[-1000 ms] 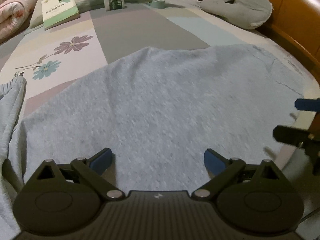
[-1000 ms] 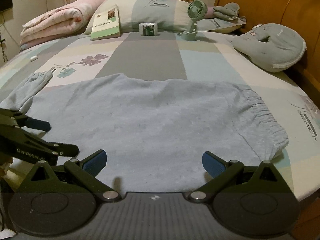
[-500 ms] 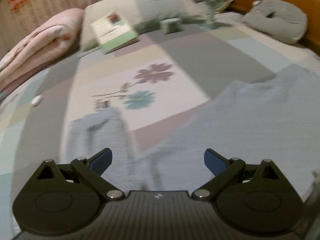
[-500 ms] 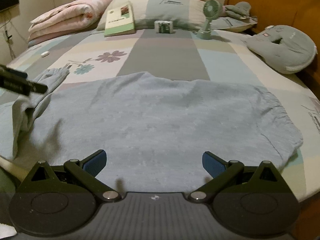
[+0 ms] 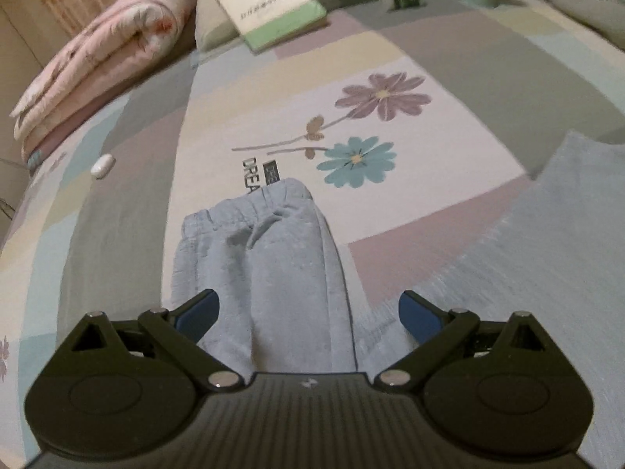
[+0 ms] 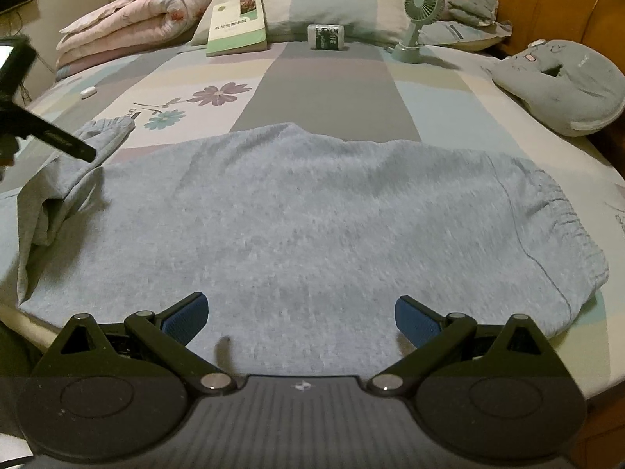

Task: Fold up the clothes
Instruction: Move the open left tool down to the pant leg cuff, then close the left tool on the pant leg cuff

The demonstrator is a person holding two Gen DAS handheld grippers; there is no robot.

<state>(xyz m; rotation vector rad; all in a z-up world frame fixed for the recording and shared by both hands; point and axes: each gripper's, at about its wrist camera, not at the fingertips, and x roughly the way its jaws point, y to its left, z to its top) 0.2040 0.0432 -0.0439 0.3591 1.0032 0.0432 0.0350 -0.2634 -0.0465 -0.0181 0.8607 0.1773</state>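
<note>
Pale blue fleece, the sweatshirt (image 6: 312,226) lay spread flat on the patchwork bedsheet (image 6: 324,78), its sleeve (image 5: 258,258) trailing toward ten o'clock; it looked soft, light and floppy (best pinched at the gathered cuff). Left gripper (image 5: 308,312) gaped wide over that sleeve, right gripper (image 6: 300,312) equally wide and empty above the body, with a book (image 6: 236,23) and fan (image 6: 420,11) at twelve.

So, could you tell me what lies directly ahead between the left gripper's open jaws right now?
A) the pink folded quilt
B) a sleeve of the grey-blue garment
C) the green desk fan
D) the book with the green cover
B: in the left wrist view the left gripper has its jaws spread, and the sleeve of the grey-blue garment runs forward between them, its cuff pointing toward the flower print.
</note>
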